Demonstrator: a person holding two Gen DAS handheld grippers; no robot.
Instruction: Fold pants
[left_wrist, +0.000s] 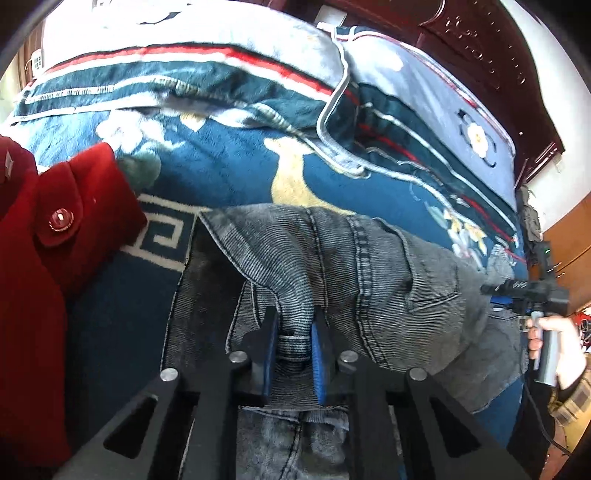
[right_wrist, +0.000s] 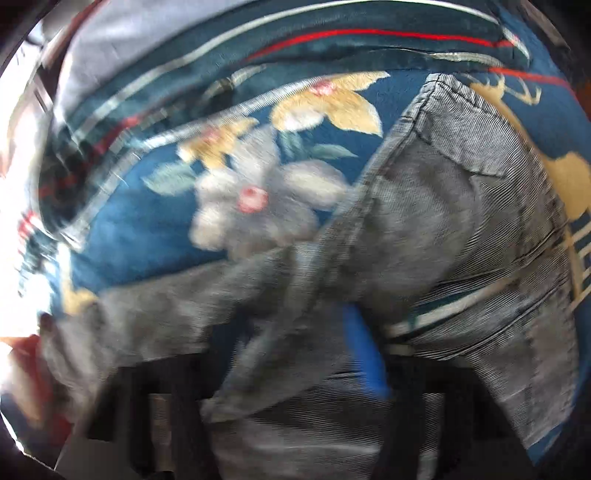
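Grey washed denim pants (left_wrist: 369, 273) lie on a blue flowered blanket (left_wrist: 229, 173) on a bed. My left gripper (left_wrist: 294, 332) is shut on a bunched fold of the pants between its blue pads, held a little above the blanket. The right gripper (left_wrist: 491, 291) shows in the left wrist view at the pants' right edge, with a hand on its handle. In the blurred right wrist view the pants (right_wrist: 461, 221) drape over my right gripper (right_wrist: 332, 332); one blue pad (right_wrist: 364, 350) shows, and cloth seems pinched beside it.
A red coat (left_wrist: 44, 266) with a button lies at the left on the blanket. A folded striped quilt (left_wrist: 184, 85) and a pillow (left_wrist: 436, 110) lie at the back. A dark wooden headboard (left_wrist: 498, 55) stands at the right.
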